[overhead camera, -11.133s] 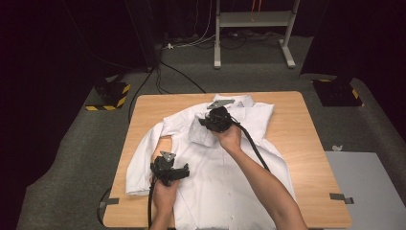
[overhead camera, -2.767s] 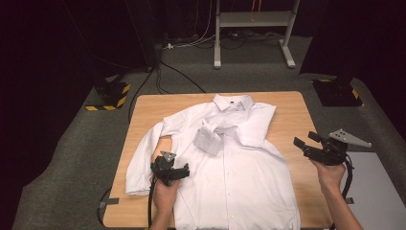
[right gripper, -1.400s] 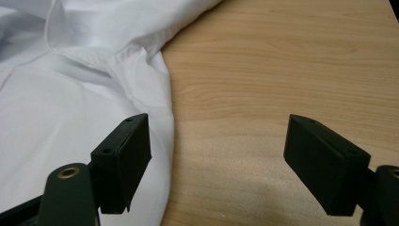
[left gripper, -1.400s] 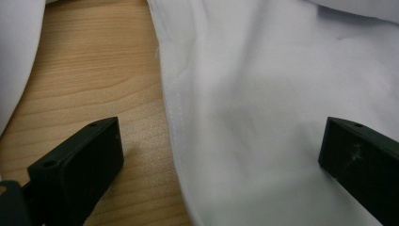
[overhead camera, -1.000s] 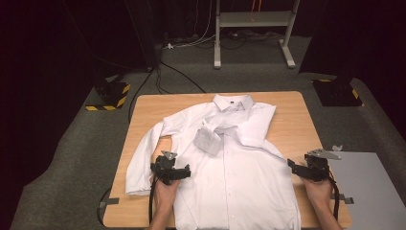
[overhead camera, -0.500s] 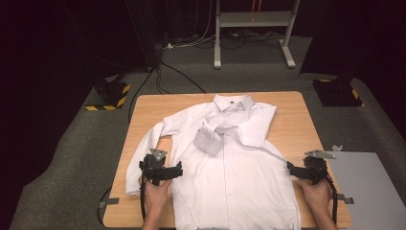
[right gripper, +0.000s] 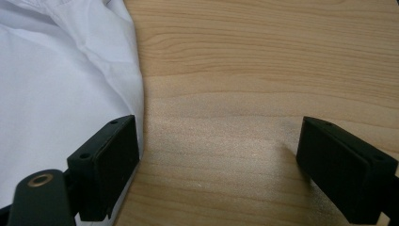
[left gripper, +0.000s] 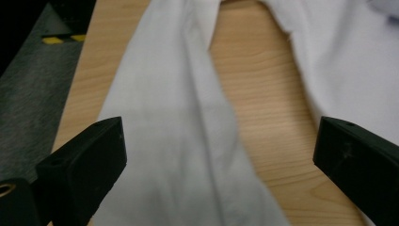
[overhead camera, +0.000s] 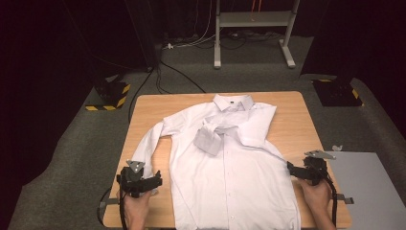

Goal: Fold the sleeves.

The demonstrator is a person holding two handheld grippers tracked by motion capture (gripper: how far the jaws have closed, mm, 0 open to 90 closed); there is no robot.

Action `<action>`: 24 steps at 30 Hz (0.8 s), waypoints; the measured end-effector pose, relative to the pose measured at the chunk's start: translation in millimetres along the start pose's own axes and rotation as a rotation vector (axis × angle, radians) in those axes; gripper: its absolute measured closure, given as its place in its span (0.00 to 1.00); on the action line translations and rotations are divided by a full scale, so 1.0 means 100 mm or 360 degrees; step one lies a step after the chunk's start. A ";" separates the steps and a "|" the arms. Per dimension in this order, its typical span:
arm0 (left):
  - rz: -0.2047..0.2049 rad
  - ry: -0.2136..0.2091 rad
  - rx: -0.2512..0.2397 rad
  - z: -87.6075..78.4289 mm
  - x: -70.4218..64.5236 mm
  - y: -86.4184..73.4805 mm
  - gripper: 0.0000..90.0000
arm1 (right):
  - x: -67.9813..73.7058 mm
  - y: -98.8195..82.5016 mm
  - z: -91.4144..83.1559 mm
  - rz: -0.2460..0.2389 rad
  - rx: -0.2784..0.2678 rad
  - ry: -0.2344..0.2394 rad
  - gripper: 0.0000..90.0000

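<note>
We hold the left gripper (overhead camera: pixel 154 182) just off the near left side of the white shirt (overhead camera: pixel 234 172), over the end of its left sleeve (overhead camera: pixel 146 148). Its jaws stand wide apart with nothing pressed between them; in the left gripper view the sleeve (left gripper: pixel 188 141) lies flat on the wood below the gap, and the shirt's body (left gripper: pixel 348 61) runs along the far side of a bare wedge of table (left gripper: pixel 263 94).

Our right gripper (overhead camera: pixel 292 168) sits at the shirt's near right edge, with our right hand (overhead camera: pixel 317 196) behind it. Its jaws have just been opening and now stand wide, with bare wood between them. In the right gripper view one jaw rests right at the hem of the shirt (right gripper: pixel 56 94), and the other is out over the table (right gripper: pixel 263 70), clear of the cloth.

The shirt lies face up in the middle of the wooden table (overhead camera: pixel 297 120), collar (overhead camera: pixel 233 102) at the far edge, buttons running toward us. One sleeve is folded across the chest, its grey cuff (overhead camera: pixel 208 140) lying just below the collar. Right of the shirt, beyond the table edge, lies a grey panel (overhead camera: pixel 368 187).
</note>
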State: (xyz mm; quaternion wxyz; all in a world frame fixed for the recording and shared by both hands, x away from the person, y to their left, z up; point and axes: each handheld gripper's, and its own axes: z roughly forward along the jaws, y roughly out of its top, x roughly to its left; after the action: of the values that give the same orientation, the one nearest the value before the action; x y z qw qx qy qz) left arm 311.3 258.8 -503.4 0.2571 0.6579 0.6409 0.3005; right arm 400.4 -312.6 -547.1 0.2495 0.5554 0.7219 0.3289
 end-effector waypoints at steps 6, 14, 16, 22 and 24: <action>-0.0090 0.0015 0.0124 0.20 0.08 -0.16 0.04 | 0.00 0.00 0.00 -0.0007 -0.0001 0.0001 0.15; 0.0027 0.0106 0.0148 0.29 0.07 -0.19 0.09 | 0.00 0.00 0.00 -0.0014 -0.0003 0.0001 0.15; 0.0040 0.0121 0.0138 0.30 0.07 -0.20 0.09 | 0.00 0.00 0.00 -0.0012 -0.0002 -0.0002 0.15; 0.0041 0.0105 0.0118 0.29 0.08 -0.21 0.15 | 0.00 0.00 0.00 -0.0012 -0.0002 0.0000 0.15; 0.0064 0.0092 0.0101 0.28 0.08 -0.22 0.22 | 0.00 0.00 0.00 -0.0011 -0.0002 0.0000 0.15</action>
State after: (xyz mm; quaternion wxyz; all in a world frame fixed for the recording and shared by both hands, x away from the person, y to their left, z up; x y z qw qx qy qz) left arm 316.4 269.6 -537.7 0.2114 0.6694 0.6440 0.3040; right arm 400.6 -312.6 -547.2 0.2510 0.5527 0.7237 0.3283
